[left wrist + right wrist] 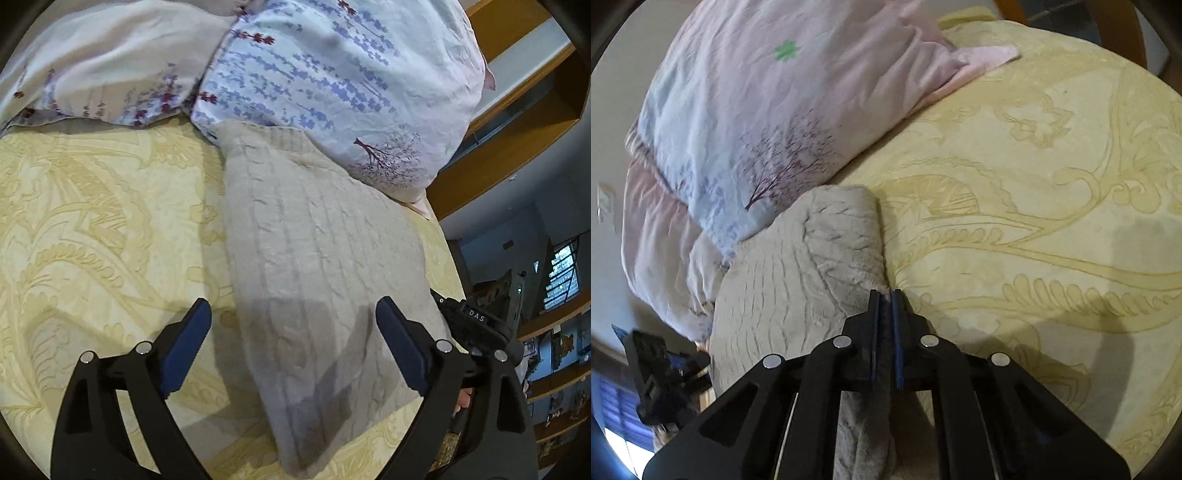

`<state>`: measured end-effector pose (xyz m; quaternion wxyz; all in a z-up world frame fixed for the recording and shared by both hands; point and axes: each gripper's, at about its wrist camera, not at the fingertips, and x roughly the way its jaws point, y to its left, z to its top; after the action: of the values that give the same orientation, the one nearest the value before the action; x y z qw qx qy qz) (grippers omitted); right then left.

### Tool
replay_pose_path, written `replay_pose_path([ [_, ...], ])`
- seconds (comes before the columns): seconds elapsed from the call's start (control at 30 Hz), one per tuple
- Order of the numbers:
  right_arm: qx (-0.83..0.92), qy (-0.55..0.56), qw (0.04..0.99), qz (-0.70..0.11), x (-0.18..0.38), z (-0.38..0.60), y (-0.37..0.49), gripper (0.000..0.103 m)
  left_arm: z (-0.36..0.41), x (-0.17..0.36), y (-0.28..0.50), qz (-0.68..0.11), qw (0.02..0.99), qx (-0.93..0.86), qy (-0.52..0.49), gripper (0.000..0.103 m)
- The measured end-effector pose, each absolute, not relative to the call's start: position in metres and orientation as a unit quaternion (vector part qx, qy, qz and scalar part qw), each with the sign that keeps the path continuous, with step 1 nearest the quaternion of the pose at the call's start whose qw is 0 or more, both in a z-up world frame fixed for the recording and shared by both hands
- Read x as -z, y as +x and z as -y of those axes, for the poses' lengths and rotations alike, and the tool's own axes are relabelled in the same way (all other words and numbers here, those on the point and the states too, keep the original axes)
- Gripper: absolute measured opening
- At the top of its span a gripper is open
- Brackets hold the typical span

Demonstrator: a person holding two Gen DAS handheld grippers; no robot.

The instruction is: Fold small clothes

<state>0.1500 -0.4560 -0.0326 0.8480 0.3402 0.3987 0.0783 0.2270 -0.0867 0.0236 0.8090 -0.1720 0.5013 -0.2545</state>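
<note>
A beige cable-knit garment (317, 266) lies folded lengthwise on the cream patterned bedspread (92, 229), its far end against a pillow. My left gripper (293, 314) is open and empty, hovering above the garment's near part. In the right wrist view the garment (798, 266) lies left of centre. My right gripper (885, 295) is shut on the garment's right edge, with fabric running back between the fingers (873, 314). The other gripper's body (653, 380) shows at the lower left.
A floral blue-and-white pillow (332, 81) and a second pale pillow (110, 62) lie at the bed's head. The pillow (757, 110) touches the garment's far end. Wooden shelves (517, 122) and a room stand beyond the bed's right edge.
</note>
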Motion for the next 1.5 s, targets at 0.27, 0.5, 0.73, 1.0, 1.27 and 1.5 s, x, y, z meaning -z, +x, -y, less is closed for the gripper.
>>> replay_pose_path([
  [0.27, -0.102, 0.354, 0.845, -0.388, 0.015, 0.468, 0.149, 0.068, 0.107, -0.025, 0.236, -0.498, 0.821, 0.241, -0.142, 0.094],
  [0.5, -0.116, 0.367, 0.823, -0.418, 0.027, 0.465, 0.163, 0.069, 0.120, -0.022, 0.242, -0.503, 0.822, 0.238, -0.121, 0.096],
  [0.73, -0.144, 0.366, 0.817, -0.422, 0.028, 0.454, 0.171, 0.069, 0.125, -0.011, 0.251, -0.515, 0.810, 0.246, -0.138, 0.097],
  [1.0, -0.202, 0.356, 0.804, -0.432, 0.033, 0.434, 0.180, 0.051, 0.126, -0.004, 0.262, -0.512, 0.795, 0.269, -0.181, 0.093],
  [1.27, -0.239, 0.377, 0.792, -0.417, 0.032, 0.427, 0.171, 0.031, 0.103, -0.009, 0.254, -0.495, 0.787, 0.289, -0.226, 0.043],
  [1.5, -0.255, 0.337, 0.814, -0.399, 0.006, 0.394, 0.154, 0.028, 0.085, -0.035, 0.227, -0.474, 0.796, 0.317, -0.203, 0.039],
])
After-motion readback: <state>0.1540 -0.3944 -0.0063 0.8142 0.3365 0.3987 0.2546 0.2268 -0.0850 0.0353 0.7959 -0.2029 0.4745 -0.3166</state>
